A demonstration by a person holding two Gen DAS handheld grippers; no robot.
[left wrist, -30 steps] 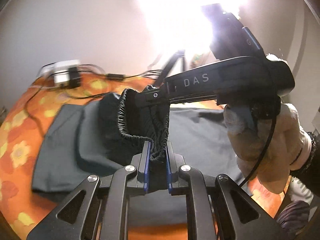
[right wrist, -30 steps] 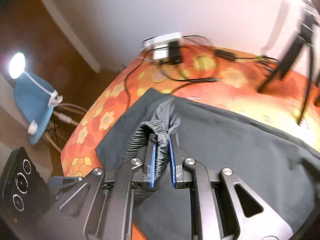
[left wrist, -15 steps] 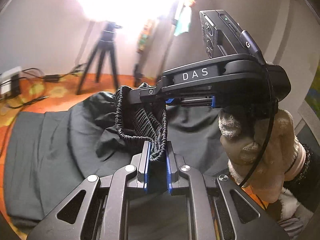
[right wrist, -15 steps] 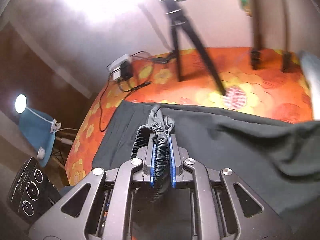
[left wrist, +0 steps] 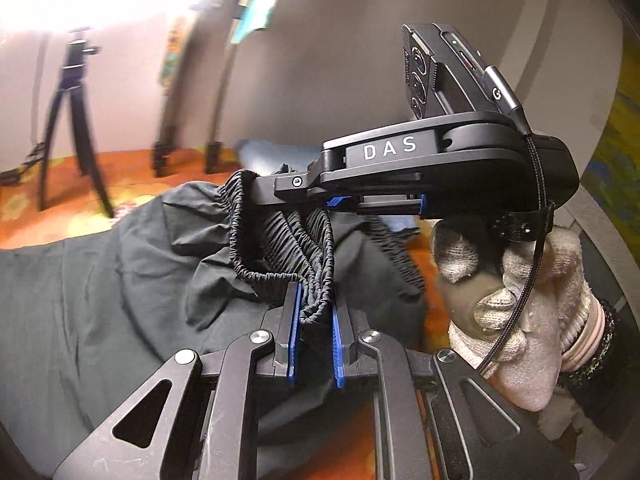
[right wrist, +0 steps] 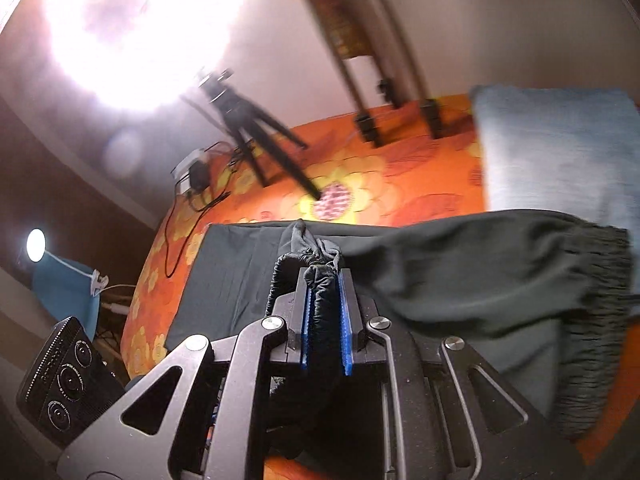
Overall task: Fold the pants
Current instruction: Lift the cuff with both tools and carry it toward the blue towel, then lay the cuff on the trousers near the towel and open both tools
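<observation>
Dark grey-green pants (left wrist: 100, 288) lie on an orange flowered bedspread (left wrist: 132, 176). My left gripper (left wrist: 314, 312) is shut on the gathered elastic waistband (left wrist: 280, 248) at the bottom centre of the left wrist view. Just beyond it a gloved hand (left wrist: 520, 320) holds my right gripper (left wrist: 260, 190), which is shut on the same waistband. In the right wrist view the right gripper (right wrist: 322, 280) pinches a bunched part of the waistband, and the pants (right wrist: 460, 276) drape to the right with their elastic edge (right wrist: 600, 320) hanging.
A black tripod (right wrist: 244, 124) stands on the bedspread (right wrist: 420, 184) beside a power strip with cables (right wrist: 192, 168). A blue cushion (right wrist: 560, 148) lies at the right. Two dark stand legs (right wrist: 368, 124) rest behind. A lamp (right wrist: 36, 244) glows off the bed's left side.
Both grippers have carried the waistband sideways over the spread pants, folding the cloth onto itself. The views swung: the power strip left the left wrist view and the blue cushion came in.
</observation>
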